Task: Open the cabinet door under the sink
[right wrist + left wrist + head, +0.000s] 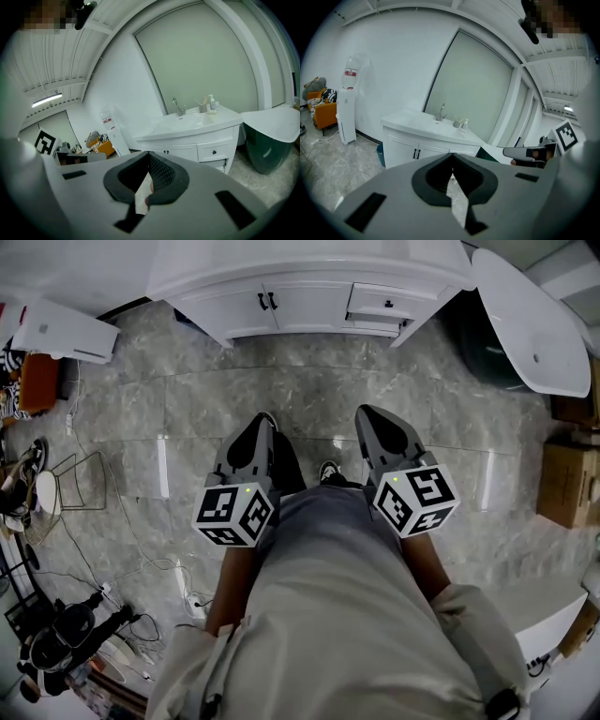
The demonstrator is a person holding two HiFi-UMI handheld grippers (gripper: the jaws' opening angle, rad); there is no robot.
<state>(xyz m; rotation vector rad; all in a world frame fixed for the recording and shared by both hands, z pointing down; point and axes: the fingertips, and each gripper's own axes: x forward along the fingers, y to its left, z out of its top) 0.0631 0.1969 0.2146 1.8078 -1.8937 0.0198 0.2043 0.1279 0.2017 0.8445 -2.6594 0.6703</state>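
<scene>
A grey stone floor (169,399) is spread across the room. The white sink cabinet (309,263) is set at the far side, its cabinet door (309,306) closed. Well apart from it, the left gripper (266,420) and right gripper (365,412) are held pinched together with nothing between the jaws.

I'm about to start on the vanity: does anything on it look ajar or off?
The lower drawer right of the cabinet doors seems to sit slightly out, not flush with the drawer above. The doors themselves look shut.
</scene>
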